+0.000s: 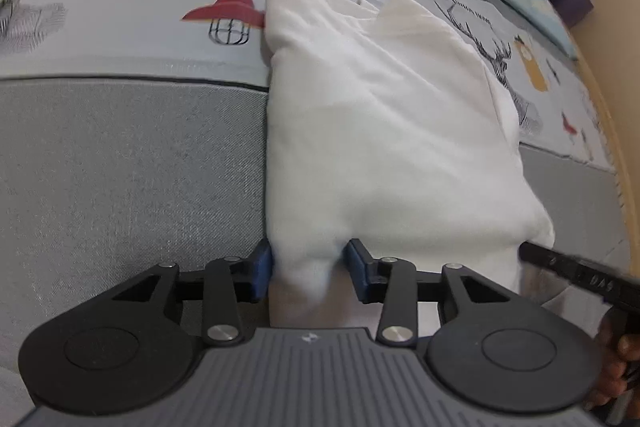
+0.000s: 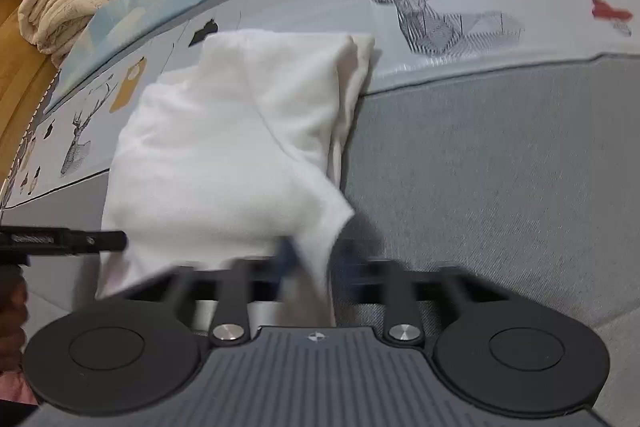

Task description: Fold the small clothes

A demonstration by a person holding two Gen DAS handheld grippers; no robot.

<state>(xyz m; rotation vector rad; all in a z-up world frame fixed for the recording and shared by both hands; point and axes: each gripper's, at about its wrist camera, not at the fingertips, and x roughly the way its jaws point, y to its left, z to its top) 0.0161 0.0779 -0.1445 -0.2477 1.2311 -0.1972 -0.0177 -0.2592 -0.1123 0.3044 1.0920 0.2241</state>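
Looking from the left wrist, the left tool pinches the near corner of the white garment, whose long axis runs toward 12 o'clock over the patterned bed cover.

From the right wrist, the right tool, blurred, pinches the garment's other near corner at 6 o'clock.

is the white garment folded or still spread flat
Partly folded: the white garment lies as a narrow, layered bundle on the bed cover, with doubled edges showing along one side. Both tools bunch its near edge.
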